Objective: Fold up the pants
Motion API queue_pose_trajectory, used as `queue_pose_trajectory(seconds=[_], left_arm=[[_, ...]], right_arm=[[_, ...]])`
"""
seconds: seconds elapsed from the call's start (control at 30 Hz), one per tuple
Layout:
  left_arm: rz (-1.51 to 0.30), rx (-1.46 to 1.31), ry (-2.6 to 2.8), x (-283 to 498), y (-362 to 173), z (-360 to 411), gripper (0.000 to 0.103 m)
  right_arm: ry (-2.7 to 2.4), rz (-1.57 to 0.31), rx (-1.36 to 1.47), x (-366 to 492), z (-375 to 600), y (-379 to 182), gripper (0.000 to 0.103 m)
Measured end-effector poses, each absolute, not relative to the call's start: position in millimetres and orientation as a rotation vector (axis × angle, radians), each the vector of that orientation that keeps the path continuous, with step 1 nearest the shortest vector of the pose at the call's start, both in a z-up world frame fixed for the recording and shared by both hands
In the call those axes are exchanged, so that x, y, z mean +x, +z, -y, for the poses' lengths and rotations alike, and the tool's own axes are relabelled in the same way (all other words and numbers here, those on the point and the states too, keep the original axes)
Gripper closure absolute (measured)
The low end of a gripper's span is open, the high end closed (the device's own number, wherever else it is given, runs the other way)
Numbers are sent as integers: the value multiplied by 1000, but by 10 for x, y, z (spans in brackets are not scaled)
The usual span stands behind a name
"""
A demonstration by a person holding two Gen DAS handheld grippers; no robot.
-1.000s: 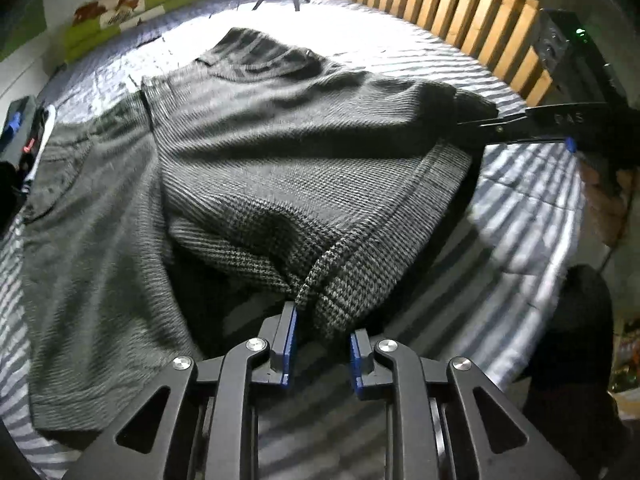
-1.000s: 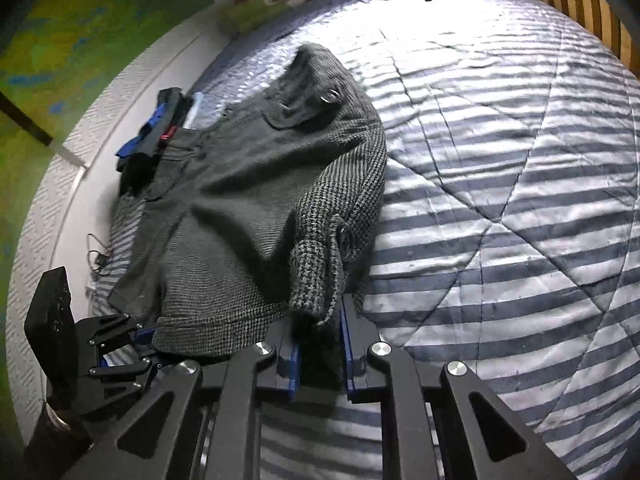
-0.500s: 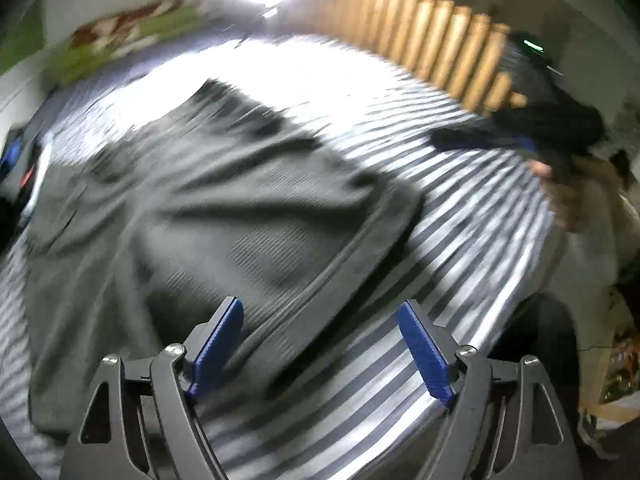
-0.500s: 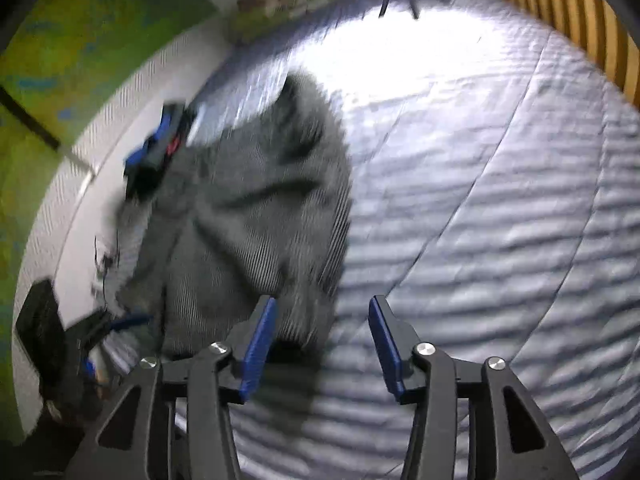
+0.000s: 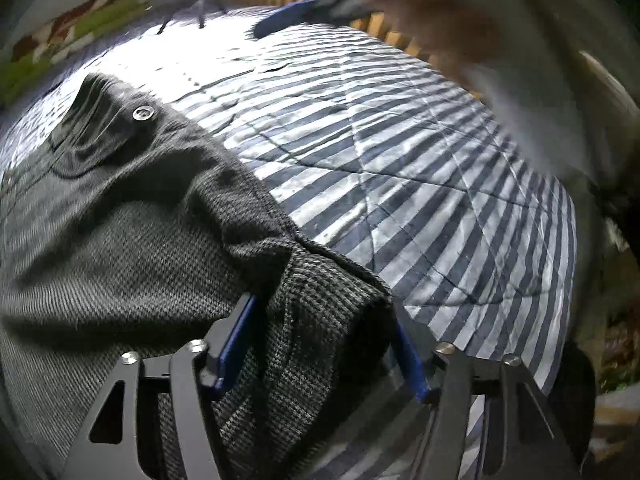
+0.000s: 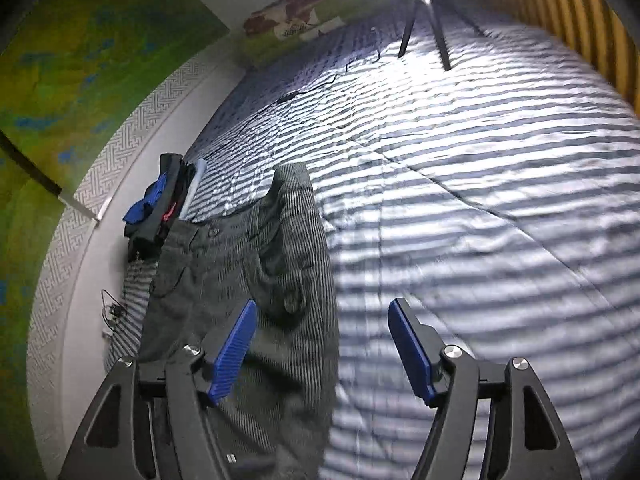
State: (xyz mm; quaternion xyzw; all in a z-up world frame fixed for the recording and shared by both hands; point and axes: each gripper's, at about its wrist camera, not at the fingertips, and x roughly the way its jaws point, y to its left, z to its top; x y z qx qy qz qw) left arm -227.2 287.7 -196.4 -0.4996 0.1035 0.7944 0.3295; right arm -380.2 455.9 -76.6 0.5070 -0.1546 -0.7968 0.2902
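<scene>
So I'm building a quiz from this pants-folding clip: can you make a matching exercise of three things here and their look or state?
Things:
1. pants
2. bed cover
3. left hand-held gripper

States:
A. open, with cloth between its fingers
B. grey, woven check
C. blue and white stripes

Pairs: 1-B, 2-C, 3-A

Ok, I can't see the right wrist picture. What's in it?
An open right claw with blue fingertips hangs above grey pants lying on a striped blanket. A small pile of dark and blue things sits beyond the pants.
</scene>
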Motion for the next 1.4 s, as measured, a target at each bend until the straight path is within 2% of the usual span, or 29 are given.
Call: queue_pose_trajectory(seconds=[0.03, 0.07, 0.1, 0.2, 0.4, 0.47, 0.53, 0.63, 0.83, 1.03, 1.17, 1.4], left_arm=[[-266, -1304, 2074, -2279, -1953, -2877, 54], [-251, -1301, 2070, -2288, -1935, -2860, 67], [-232, -1298, 2071, -2302, -1910, -2839, 74], [-141, -1302, 2069, -2381, -1840, -2710, 87], [27, -1243, 2096, -2342, -1555, -2371, 89], [82, -1210, 2116, -2304, -1421, -2219, 90], [132, -1187, 2131, -2273, -1316, -2070, 90], [227, -1151, 2165, -2147, -1117, -1683, 91], [365, -1071, 2265, -1775, -854, -818, 92], [547, -1038, 2374, -1423, -823, 215, 92], [679, -1030, 2428, -1221, -906, 828, 92], [825, -1052, 2481, -1000, -1252, 1605, 93]], right_arm=[[-2113, 425, 1354, -3883, -4529, -814, 38], [-2102, 434, 1361, -3997, -4457, -888, 38], [-2095, 437, 1367, -4072, -4399, -941, 38], [-2050, 465, 1390, -4296, -4161, -1124, 38], [-2033, 423, 1422, -4560, -3686, -1344, 38], [-2030, 446, 1446, -4621, -3590, -1399, 42], [-2026, 478, 1448, -4634, -3547, -1384, 75], [-2048, 464, 1446, -4588, -3456, -1238, 90], [-2127, 447, 1361, -4370, -3180, -608, 92], [-2216, 294, 1270, -4048, -2342, 39, 92], [-2228, 223, 1276, -3953, -1739, 108, 92], [-2202, 104, 1318, -3878, -749, -158, 93]])
